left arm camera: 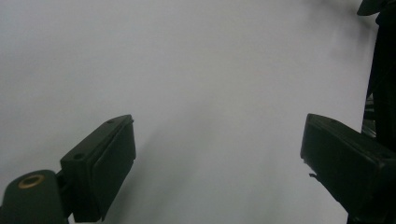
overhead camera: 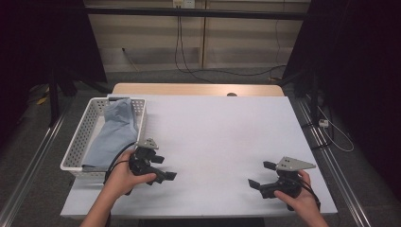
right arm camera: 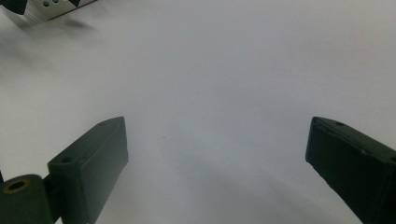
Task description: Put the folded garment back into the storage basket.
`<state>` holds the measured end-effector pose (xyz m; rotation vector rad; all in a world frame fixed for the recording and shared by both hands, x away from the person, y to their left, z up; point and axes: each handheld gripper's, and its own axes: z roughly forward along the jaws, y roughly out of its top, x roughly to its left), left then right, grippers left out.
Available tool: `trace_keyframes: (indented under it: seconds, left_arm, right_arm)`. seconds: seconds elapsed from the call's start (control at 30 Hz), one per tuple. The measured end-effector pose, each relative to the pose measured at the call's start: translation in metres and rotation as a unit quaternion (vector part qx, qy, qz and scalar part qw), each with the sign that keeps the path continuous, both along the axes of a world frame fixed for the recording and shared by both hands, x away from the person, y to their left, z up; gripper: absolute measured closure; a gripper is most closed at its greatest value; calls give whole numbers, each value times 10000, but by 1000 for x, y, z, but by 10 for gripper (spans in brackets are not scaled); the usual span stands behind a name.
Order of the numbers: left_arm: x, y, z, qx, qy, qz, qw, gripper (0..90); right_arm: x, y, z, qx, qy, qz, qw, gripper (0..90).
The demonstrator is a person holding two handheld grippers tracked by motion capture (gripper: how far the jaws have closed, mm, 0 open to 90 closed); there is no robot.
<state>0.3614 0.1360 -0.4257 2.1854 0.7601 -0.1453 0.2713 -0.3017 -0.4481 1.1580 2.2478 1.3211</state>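
Jaws stand wide apart on both grippers, gripping nothing. Left gripper (overhead camera: 163,169) sits at lower left of the high view, right gripper (overhead camera: 261,176) at lower right. Cloth (overhead camera: 113,132) lies in the basket (overhead camera: 80,137) at left, long axis running up the frame, far end draped over the rim.

Looks like a lab recording rig: white-covered table (overhead camera: 213,137) mid-frame, black curtains (overhead camera: 359,71) at both sides, metal floor rails (overhead camera: 326,156), cables (overhead camera: 189,66) hanging down top-centre wall panels.
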Motion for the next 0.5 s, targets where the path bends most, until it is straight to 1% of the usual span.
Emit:
trace_keyframes:
  seconds: [0.13,0.3,0.5]
  left_arm:
    - [-1,1,-1,-23,-2,-9,10000,101]
    - [-2,0,-1,6,-29,-19,10000,99]
    - [-2,0,-1,0,-35,-17,10000,98]
  right_arm:
    - [-1,-1,0,11,-8,12,10000,55]
    - [-2,-2,0,8,-17,10,10000,56]
    - [-2,-1,-2,-35,4,41,10000,56]
